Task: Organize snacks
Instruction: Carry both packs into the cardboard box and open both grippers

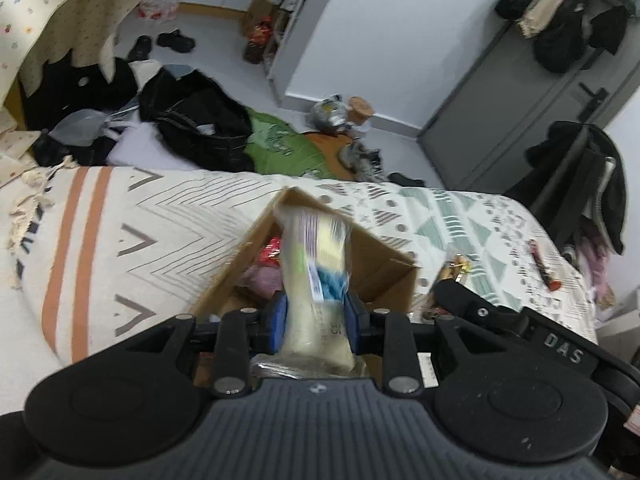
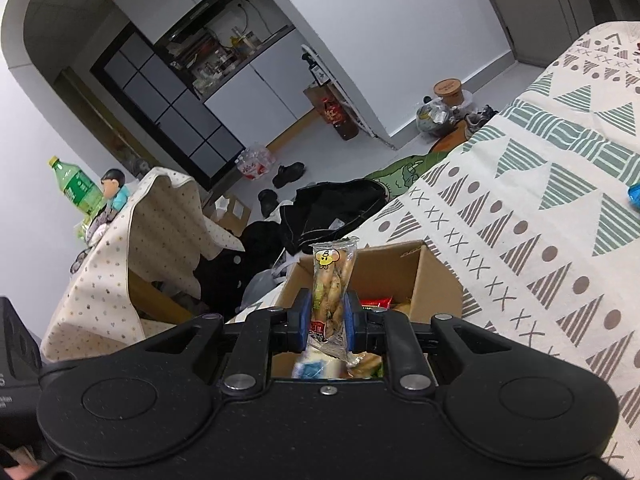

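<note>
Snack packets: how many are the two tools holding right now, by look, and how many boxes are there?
Pale cream packet, in left tool: 1
Clear breadstick packet, in right tool: 1
Cardboard box: 1
Total: 3

Pale packet motion-blurred, print unreadable; cardboard box contents mostly hidden; blue item cut off.

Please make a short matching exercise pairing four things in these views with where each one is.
Things:
1. pale packet
2. breadstick packet
3. red bar
4. green bottle

Places:
A. on the dotted tablecloth
B. in the right gripper
C. loose on the patterned cloth
D. in the left gripper, over the box

Pairs: 1-D, 2-B, 3-C, 4-A
</note>
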`<state>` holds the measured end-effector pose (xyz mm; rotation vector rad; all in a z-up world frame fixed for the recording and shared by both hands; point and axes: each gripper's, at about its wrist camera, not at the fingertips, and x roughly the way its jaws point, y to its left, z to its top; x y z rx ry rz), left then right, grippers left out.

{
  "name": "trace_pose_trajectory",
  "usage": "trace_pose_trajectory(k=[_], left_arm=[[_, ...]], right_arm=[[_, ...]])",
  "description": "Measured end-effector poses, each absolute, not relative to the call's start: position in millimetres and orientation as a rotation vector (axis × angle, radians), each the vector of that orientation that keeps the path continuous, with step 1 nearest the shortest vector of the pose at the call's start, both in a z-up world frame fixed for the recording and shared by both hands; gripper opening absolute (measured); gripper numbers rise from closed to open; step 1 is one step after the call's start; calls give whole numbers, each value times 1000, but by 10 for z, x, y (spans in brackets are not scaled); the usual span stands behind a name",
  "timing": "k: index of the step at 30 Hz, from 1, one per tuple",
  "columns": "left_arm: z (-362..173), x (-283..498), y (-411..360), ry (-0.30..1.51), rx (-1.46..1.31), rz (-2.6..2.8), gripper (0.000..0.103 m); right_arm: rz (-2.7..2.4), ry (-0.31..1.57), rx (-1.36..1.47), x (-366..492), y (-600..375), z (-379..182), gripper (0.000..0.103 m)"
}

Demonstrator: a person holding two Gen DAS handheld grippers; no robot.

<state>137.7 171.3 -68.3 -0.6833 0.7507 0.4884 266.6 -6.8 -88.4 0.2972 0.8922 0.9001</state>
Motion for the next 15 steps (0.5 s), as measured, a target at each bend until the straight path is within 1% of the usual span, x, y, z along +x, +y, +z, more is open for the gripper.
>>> trace_pose_trajectory(k=[1,2,3,4,5,7,9,11,14,15], left_arm=[[-693,1377,1732,758,-687,498,31],[-703,1376,1752,761,-694,503,32],[-708,1373,1760,763,-699,500,33],[-711,1371,1762,767,-699,497,37],[-715,1376,1761,773,-698,495,40],[-717,1385,1753,789,-690,504,51],[-710,1392,1752,794,-691,503,54],[-688,1395,1736,792,-693,489,58],[-647,1406,1695,787,-671,485,73],[-632,1401,1681,782,-667,486,74]], right_arm=[[898,893,294,2666,-70,-889,24],[895,894,291,2668,-65,-893,32],[887,895,288,2668,-72,-889,42],[881,889,287,2661,-89,-877,47],[879,884,285,2655,-101,-862,47],[880,878,282,2648,-137,-822,50],[871,870,278,2639,-184,-787,59],[865,864,274,2629,-229,-763,61],[853,864,274,2622,-301,-738,65],[846,865,278,2618,-339,-723,68]])
